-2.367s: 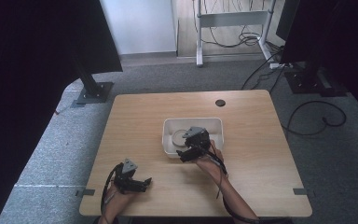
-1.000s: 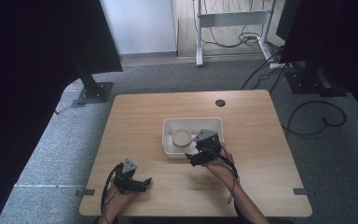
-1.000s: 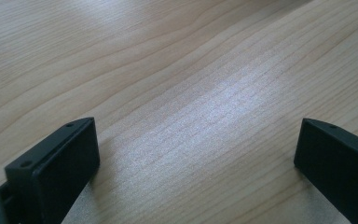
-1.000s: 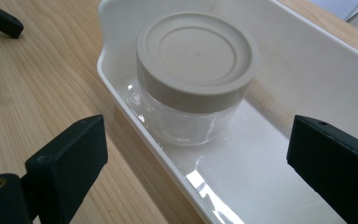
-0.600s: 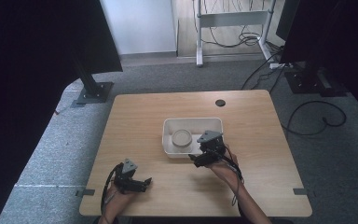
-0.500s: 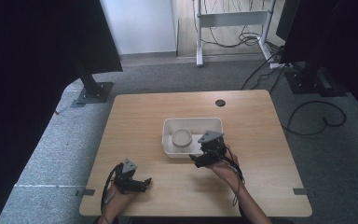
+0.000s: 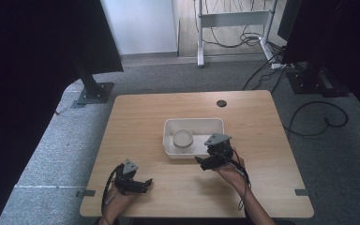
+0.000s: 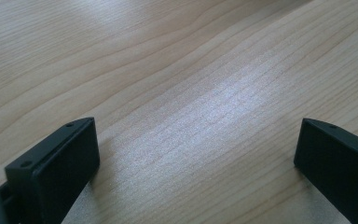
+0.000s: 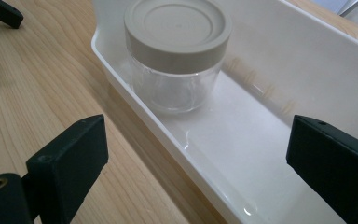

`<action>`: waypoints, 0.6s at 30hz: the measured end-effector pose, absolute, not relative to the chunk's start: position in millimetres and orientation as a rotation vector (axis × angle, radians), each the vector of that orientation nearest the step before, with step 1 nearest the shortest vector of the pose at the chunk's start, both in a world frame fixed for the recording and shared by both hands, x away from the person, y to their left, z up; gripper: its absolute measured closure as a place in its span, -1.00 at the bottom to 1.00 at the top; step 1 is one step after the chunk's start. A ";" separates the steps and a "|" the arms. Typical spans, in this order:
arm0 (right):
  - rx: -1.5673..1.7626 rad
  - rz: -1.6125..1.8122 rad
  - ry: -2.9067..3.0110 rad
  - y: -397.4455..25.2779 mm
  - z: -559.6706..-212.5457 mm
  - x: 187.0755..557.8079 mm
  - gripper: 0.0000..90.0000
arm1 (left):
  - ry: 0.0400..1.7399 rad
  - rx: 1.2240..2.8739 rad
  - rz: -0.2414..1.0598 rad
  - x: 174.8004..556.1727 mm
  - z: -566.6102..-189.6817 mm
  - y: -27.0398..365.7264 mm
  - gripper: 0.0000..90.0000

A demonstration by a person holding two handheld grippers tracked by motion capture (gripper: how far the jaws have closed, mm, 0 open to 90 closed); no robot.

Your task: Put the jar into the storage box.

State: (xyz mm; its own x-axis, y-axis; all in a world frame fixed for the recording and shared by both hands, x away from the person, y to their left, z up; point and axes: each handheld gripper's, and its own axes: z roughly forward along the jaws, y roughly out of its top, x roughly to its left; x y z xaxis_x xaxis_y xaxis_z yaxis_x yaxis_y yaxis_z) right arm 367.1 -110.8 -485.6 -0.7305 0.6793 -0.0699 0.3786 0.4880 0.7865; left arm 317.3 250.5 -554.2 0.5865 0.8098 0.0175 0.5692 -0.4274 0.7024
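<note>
Black right gripper (image 7: 205,161) wide apart, level, beside white tray (image 7: 168,129).

Both grippers are mostly black. The left gripper (image 7: 141,183) and the right gripper (image 7: 205,161) each carry a little grey three-cornered plate on top and trail a thin black cable back along the forearm. Up close the jaws are chunky matte black blocks with small screw holes in the top faces. Forearms are bare, no sleeves.
</note>
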 end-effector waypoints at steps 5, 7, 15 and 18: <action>0.895 1.121 2.364 -116.3 -486.7 364.8 -0.87 | 1.091 2.154 0.469 317.3 -554.2 250.5 -1.00; 0.900 1.121 2.363 -118.7 -487.3 363.6 -0.87 | 1.090 2.154 0.469 317.3 -554.2 250.5 -1.00; 0.910 1.119 2.358 -128.2 -487.3 359.7 -0.87 | 1.091 2.153 0.469 317.3 -554.2 250.4 -1.00; 0.926 1.118 2.360 -131.4 -487.7 358.7 -0.87 | 1.090 2.155 0.470 317.3 -554.2 250.5 -1.00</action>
